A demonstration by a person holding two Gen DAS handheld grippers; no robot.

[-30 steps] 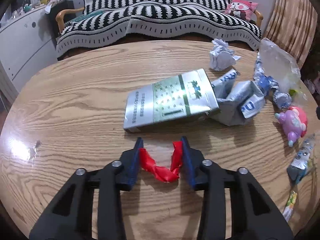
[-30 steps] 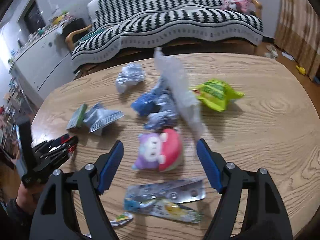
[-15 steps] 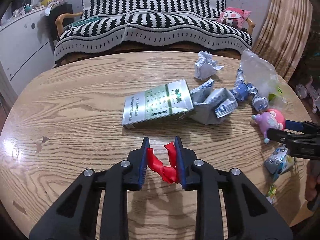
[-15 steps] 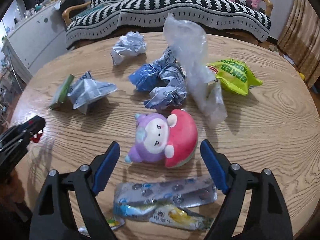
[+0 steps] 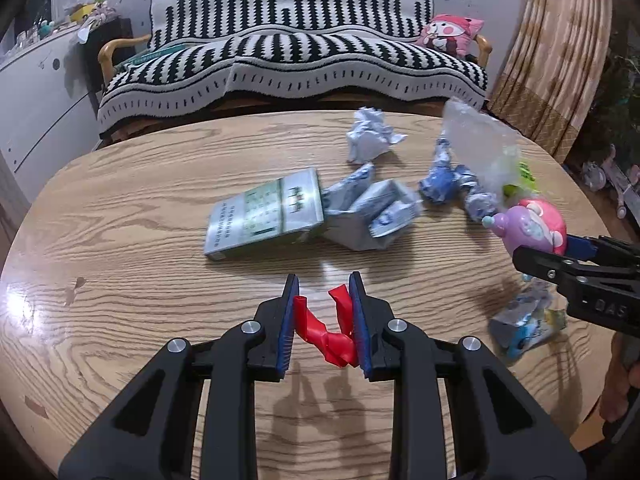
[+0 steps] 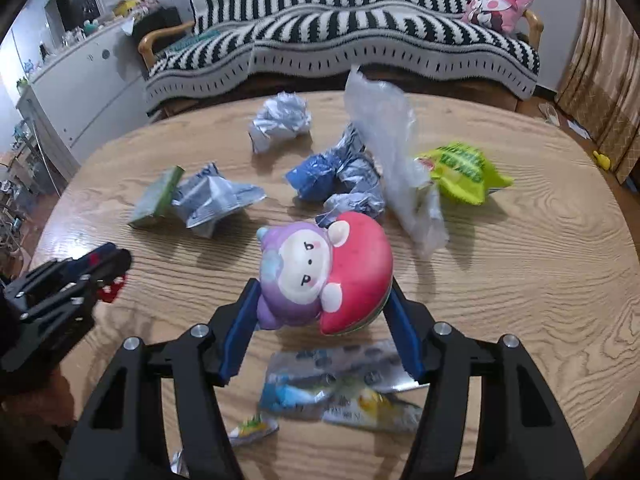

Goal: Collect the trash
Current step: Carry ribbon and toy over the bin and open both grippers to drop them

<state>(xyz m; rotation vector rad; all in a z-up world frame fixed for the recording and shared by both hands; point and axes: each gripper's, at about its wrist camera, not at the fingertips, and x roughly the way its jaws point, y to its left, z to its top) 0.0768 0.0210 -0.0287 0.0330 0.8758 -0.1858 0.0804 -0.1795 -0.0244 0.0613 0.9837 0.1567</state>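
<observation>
Low centre of the left view, my left gripper [image 5: 322,312] pinches the red scrap [image 5: 330,334]. My right gripper [image 6: 322,312] has just been closing and its 2 pads now squeeze the squishy toy [image 6: 324,272]; I'd lift gently. The oak table [image 6: 520,280] carries wrappers; a striped sofa [image 6: 360,40] fills the top.

On the table [image 6: 520,280], a toy [image 6: 320,272] sat before a heap of crumpled wrappers [image 6: 340,176]; a box [image 6: 158,196] lay to its left, a snack bag [image 6: 460,176] to its right, flat packets [image 6: 340,388] nearest the camera.
</observation>
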